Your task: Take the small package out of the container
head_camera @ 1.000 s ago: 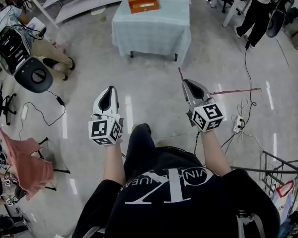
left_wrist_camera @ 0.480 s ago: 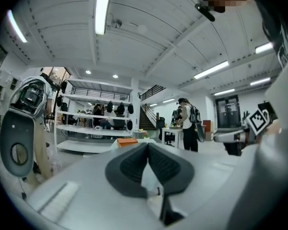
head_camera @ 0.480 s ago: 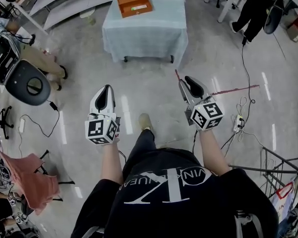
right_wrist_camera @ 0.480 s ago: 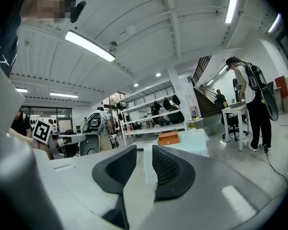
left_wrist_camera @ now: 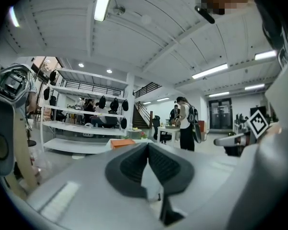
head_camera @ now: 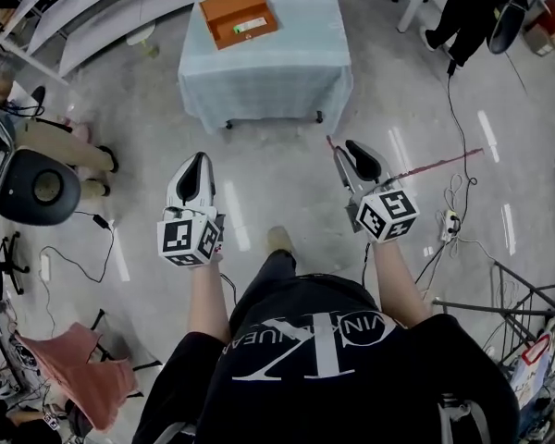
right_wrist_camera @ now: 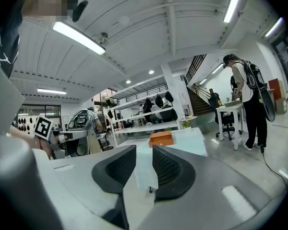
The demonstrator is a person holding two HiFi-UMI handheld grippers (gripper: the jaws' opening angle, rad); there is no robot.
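Observation:
An orange box, the container, sits at the far left of a table under a pale blue cloth, a few steps ahead. A small white and green package lies in it. The box also shows in the left gripper view and the right gripper view. My left gripper is held out over the floor, short of the table, its jaws shut with nothing in them. My right gripper is level with it. Its jaws are opening, with a narrow gap and nothing between them.
A black office chair stands at the left, with a seated person beyond it. A person in black stands by a white desk at the top right. Cables and a power strip lie on the floor to the right, and a metal cart stands at the lower right.
The table and orange box have drawn nearer and slid left in the head view as the person steps forward. Both grippers stay held out in front.

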